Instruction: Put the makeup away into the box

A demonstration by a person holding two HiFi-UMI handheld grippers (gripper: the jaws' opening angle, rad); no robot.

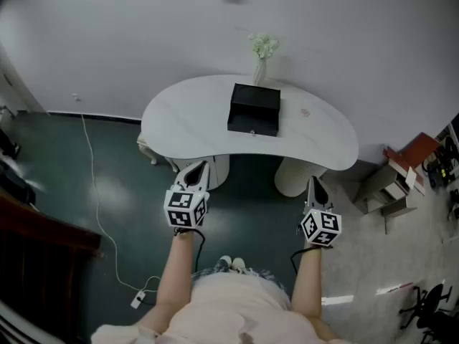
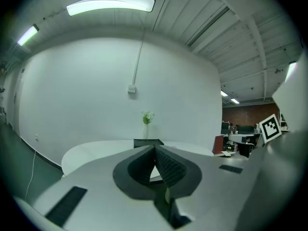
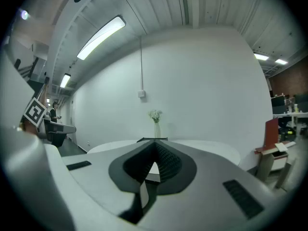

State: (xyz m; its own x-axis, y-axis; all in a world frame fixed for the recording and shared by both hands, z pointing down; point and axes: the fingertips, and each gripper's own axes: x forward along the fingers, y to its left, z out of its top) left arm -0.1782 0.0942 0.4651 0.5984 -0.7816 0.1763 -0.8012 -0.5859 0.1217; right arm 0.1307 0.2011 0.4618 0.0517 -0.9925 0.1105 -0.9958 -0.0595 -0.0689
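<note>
At the far left, a dark wooden piece of furniture (image 1: 36, 228) stands on the dark green floor (image 1: 72, 156), and a white cable (image 1: 93, 192) runs from the wall down to a plug block (image 1: 140, 299). The left gripper (image 1: 196, 166) is held level in front of the table, short of its near edge. Its jaws are closed, the tips meet, and nothing sits between them. Its marker cube (image 1: 186, 208) sits at the end of the person's left forearm (image 1: 172, 278). The white, kidney-shaped table (image 1: 186, 120) stands against the white wall (image 1: 344, 41). The black box (image 1: 253, 110) rests on the tabletop near the centre, towards the wall side, well apart from both grippers. Whether it is open cannot be told. Just behind the box, a slim vase (image 1: 259, 70) with pale flowers (image 1: 264, 46) stands at the wall. To the right of the box, a small pale mark (image 1: 305, 112) lies on the tabletop, too small to identify. The right gripper (image 1: 314, 181) is held level below the table's right lobe. Its jaws are fully closed, tip against tip, and empty. Its marker cube (image 1: 320, 226) faces the head camera. At the far right, a low shelf unit (image 1: 391, 185) stands on the lighter floor, with a red item (image 1: 416, 149) beside it.
</note>
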